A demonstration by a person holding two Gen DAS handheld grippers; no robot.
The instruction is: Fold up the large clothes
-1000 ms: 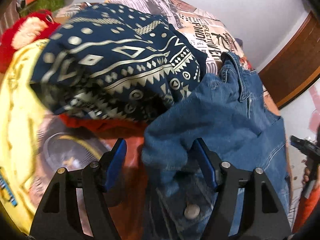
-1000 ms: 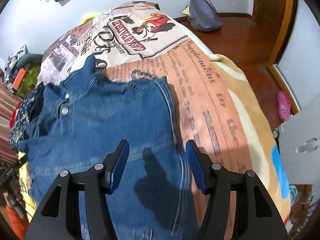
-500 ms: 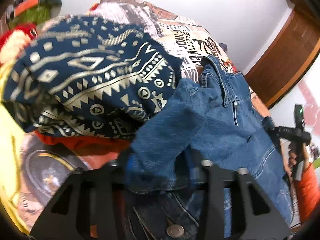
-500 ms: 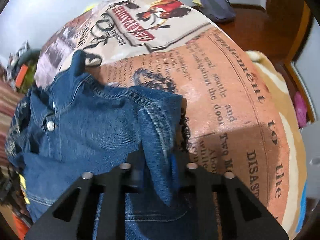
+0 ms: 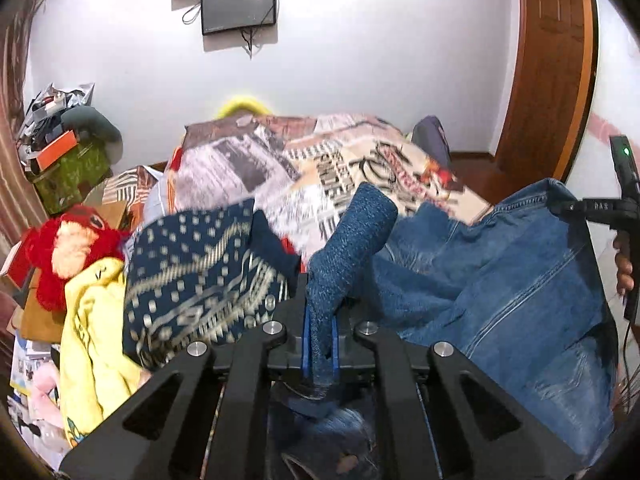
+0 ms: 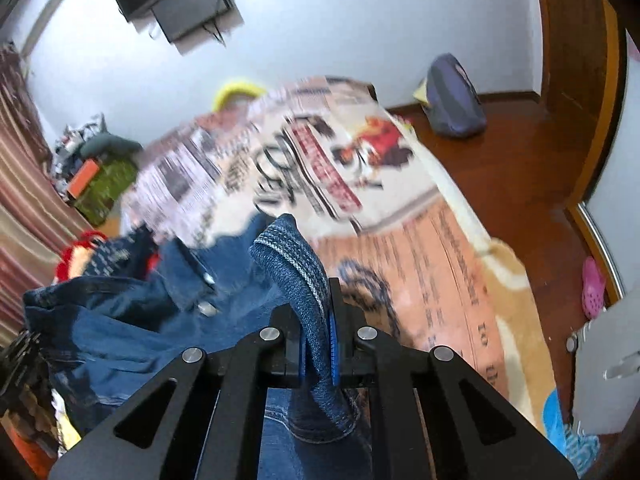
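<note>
A blue denim jacket (image 5: 500, 280) hangs lifted above the bed, held at two edges. My left gripper (image 5: 320, 354) is shut on a fold of the denim jacket, which sticks up between the blue pads. My right gripper (image 6: 318, 354) is shut on another edge of the same jacket (image 6: 132, 320), whose hem curls up over the jaws. The right gripper's black handle (image 5: 618, 208) shows at the right of the left wrist view, beside the jacket's far edge.
The bed has a newspaper-print blanket (image 6: 420, 248). A navy patterned garment (image 5: 192, 280), a yellow cloth (image 5: 88, 320) and a red plush toy (image 5: 60, 252) lie at the left. A bag (image 6: 452, 100) sits on the wooden floor by the door.
Both grippers closed on the denim jacket and raised it off the bed. The views tilted up from the bed surface to the wall and TV.
</note>
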